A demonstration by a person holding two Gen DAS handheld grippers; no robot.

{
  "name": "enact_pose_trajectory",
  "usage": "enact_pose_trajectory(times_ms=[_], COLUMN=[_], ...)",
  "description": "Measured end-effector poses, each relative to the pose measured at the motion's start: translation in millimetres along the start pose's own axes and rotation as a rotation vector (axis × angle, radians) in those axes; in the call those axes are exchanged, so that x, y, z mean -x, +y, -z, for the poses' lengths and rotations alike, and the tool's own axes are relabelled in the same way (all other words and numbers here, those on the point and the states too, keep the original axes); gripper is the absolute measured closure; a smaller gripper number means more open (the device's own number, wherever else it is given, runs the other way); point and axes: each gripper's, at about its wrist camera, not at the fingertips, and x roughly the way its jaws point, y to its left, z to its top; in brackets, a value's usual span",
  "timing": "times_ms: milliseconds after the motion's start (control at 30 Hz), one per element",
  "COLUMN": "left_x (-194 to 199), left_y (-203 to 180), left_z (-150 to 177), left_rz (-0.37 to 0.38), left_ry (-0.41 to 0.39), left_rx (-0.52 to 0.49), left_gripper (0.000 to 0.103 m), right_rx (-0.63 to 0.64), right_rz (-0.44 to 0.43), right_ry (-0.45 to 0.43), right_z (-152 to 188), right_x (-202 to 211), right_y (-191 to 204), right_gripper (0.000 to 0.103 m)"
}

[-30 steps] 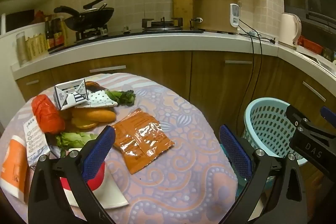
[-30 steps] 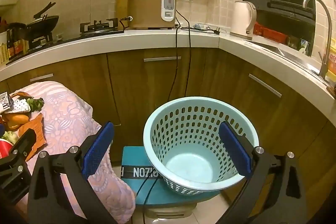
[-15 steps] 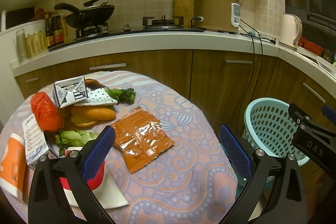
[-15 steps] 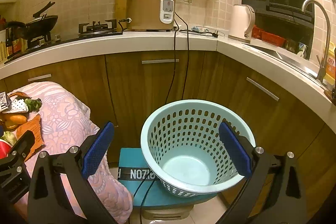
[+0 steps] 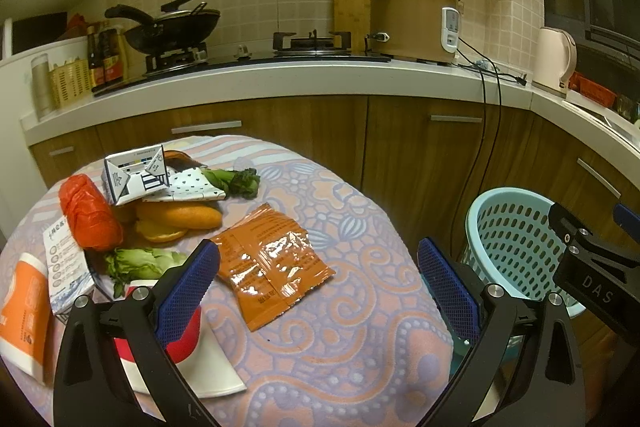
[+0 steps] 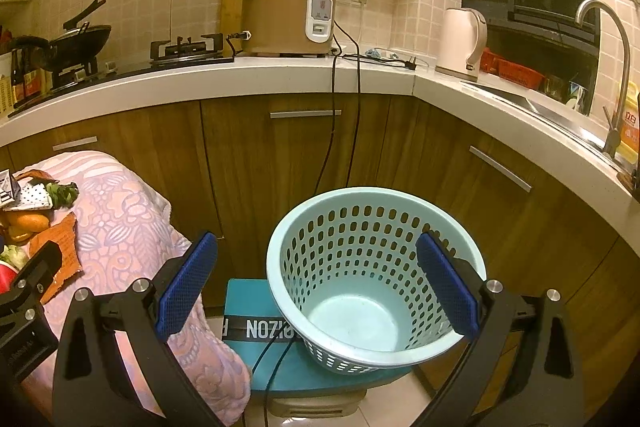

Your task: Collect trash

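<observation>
A kitchen counter (image 5: 280,83) with wooden cabinets below runs across the far side and bends to the right, carrying a brown rice cooker (image 5: 414,19), a wok (image 5: 176,27) on the stove at far left, and a pale kettle (image 5: 556,61) at right. In front stands a round table (image 5: 340,307) under a pink and lilac patterned cloth. To its right a light blue perforated basket (image 6: 372,267) sits tilted on a teal box (image 6: 256,331) on the floor.

The trash lies on the table's left half: an orange foil packet (image 5: 272,259) near the middle, a red plastic bag (image 5: 88,215), a crumpled milk carton (image 5: 136,179) and leafy greens (image 5: 236,179) farther back, a red cup (image 5: 180,339) at the near left.

The left gripper (image 5: 316,283) hovers over the table with jaws spread wide and nothing between them; the right gripper (image 6: 316,283) hangs likewise released above the basket.

Only the right wrist view shows the basket's bare bottom, the tap (image 6: 608,67) and sink at far right; only the left wrist view shows the whole pile.
</observation>
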Motion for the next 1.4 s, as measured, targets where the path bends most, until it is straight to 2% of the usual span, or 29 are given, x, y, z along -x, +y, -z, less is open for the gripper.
enact_pose_trajectory(times_ms=[1400], left_x=[-0.5], left_y=[3.7], left_z=[0.7], left_rz=[0.004], left_ry=[0.002], left_rx=[0.006], left_gripper=[0.008], right_rx=[0.012], right_rz=[0.009], right_ry=[0.007], right_z=[-0.8], right_x=[-1.5], right_y=[-0.5], right_gripper=[0.015])
